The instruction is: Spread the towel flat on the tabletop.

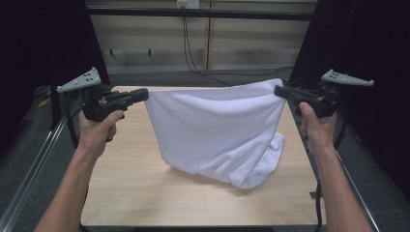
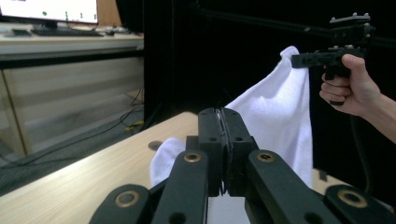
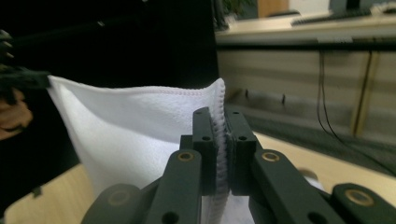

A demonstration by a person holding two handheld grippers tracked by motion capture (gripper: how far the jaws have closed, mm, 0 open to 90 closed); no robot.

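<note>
Above the wooden table (image 1: pixel 145 193), hanging between two hand-held tongs: one white towel (image 1: pixel 217 130).

Hidden or unclear: both upper corners buried inside pressed-together jaws; faint grey marking near the lower right fold, too small to read; bottom portion bunching on the tabletop, layers there not separable by eye; far table edge covered behind the cloth.

Appearance: plain white terry, stitched hem running along the top edge, soft vertical creases, sagging in the middle.

Orientation: long axis lying roughly level, left to right across the table, top edge stretched nearly taut, body dropping downward and trailing toward the right front.

Left gripper (image 1: pixel 140 94): jaws squeezed tight, pinching the left upper corner, pointing inward to the right.

Right gripper (image 1: pixel 280 90): jaws squeezed tight, pinching the right upper corner along the hem, pointing inward to the left.
</note>
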